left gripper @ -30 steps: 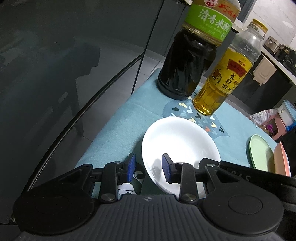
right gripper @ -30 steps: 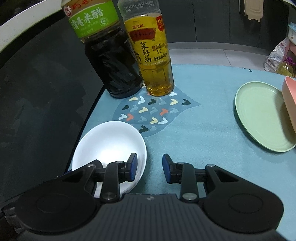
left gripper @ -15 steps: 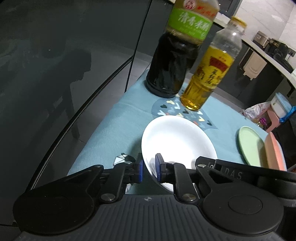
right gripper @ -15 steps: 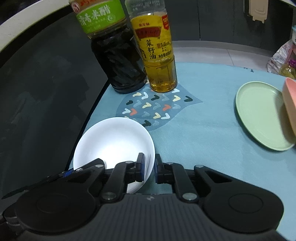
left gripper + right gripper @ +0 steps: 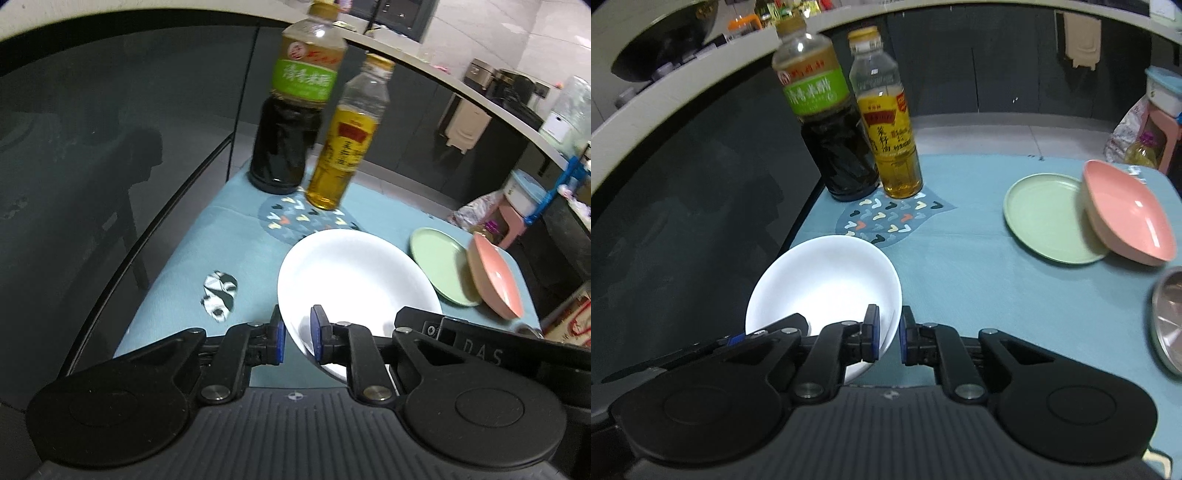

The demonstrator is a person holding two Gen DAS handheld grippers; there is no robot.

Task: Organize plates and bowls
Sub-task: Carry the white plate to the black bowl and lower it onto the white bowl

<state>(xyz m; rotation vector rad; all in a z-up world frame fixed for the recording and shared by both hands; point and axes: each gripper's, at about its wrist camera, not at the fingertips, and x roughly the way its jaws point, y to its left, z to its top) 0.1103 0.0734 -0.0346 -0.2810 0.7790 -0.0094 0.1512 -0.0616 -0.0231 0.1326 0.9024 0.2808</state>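
Since a second before: lifted off the bench (image 5: pixel 192 258) and tilted, the white plate (image 5: pixel 354 280), both pairs of fingers now closed on its rim where earlier spread wide; uncovered beneath it, a small patterned patch (image 5: pixel 219 293) on the blue cloth.

Left to right. At far left, a dark glass panel beyond the bench edge. Next, at the back, a dark vinegar bottle (image 5: pixel 286 140), with an oil bottle (image 5: pixel 343 147) just beside it, both upright by a printed mat (image 5: pixel 890 221). In front of these, the white plate, clear of the cloth, pinched at its near-left rim by the left gripper (image 5: pixel 295 338) and at its near-right rim by the right gripper (image 5: pixel 888 338). Further right, well apart from the white plate, a green plate (image 5: pixel 1045 218) flat on the cloth, with a pink bowl (image 5: pixel 1126 218) tilted against its right edge. At far right, cut off by the frame, a steel bowl (image 5: pixel 1167 317).

Progress, as a judgement: early. Picked up, one plate only; nothing stacked yet. Left to do, probably: carrying the white plate rightward to the green plate, then sorting the pink and steel bowls together.
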